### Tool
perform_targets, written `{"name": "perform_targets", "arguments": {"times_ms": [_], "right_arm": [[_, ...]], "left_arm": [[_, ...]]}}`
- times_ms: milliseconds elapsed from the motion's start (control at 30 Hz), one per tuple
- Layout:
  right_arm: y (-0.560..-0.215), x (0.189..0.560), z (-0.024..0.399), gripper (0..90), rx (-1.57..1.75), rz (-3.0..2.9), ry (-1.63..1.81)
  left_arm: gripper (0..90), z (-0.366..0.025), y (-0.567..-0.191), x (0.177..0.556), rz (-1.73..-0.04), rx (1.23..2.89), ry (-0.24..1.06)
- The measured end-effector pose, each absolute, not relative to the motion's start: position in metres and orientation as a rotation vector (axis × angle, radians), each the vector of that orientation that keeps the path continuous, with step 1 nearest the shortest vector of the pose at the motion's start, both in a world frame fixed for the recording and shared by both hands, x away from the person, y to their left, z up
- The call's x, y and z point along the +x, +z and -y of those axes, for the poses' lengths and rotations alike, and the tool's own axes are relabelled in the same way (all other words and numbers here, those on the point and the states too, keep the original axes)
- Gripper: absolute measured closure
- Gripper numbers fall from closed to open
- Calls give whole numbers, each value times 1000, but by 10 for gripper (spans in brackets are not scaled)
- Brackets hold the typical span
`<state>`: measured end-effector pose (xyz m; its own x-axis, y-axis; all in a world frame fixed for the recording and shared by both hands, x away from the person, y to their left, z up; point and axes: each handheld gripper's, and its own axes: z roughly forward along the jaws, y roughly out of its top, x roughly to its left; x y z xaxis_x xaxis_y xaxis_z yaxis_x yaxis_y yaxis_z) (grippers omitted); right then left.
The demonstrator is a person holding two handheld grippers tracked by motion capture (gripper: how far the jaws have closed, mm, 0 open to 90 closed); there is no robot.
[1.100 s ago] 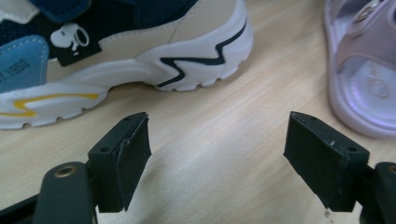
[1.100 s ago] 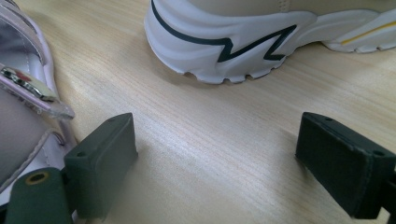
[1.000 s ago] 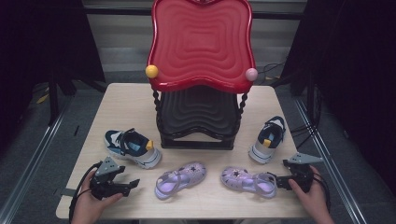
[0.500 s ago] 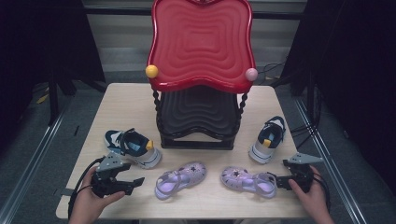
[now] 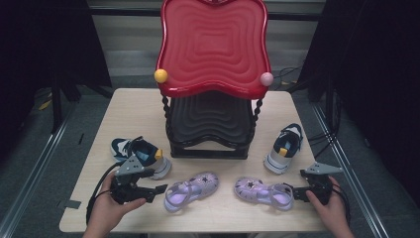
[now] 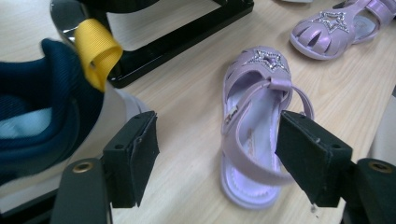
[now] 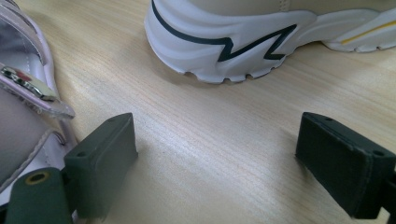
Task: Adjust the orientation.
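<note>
worktop (image 5: 138, 106) carries paired shoes; i line left gripper (image 6: 217, 161) fingers, just narrowing yet empty, over lilac sandal (image 6: 254, 126); right gripper (image 7: 224, 163) wide, empty.

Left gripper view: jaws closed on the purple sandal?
No: the left gripper stands open, its pads apart above the purple sandal, neither pressing on it.

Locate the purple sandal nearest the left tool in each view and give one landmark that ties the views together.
High view: the left purple sandal lies at lower centre, just right of the left tool.
Left gripper view: it lies centre right, its heel strap beside the right-hand jaw, star toe pointing up.
Right gripper view: it is not in the picture; the sandal at that left edge is its mate.
Shared landmark: the light wooden table.
</note>
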<state>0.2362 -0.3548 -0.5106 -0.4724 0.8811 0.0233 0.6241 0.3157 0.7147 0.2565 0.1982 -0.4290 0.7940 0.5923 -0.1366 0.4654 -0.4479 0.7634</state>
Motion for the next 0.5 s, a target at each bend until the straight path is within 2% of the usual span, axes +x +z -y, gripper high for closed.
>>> {"name": "perform_targets", "arguments": {"times_ms": [500], "right_arm": [[-511, 236, 355, 115, 1340, -2217, 950]], "left_arm": [[326, -162, -440, 268, -709, 2140, 179]]}}
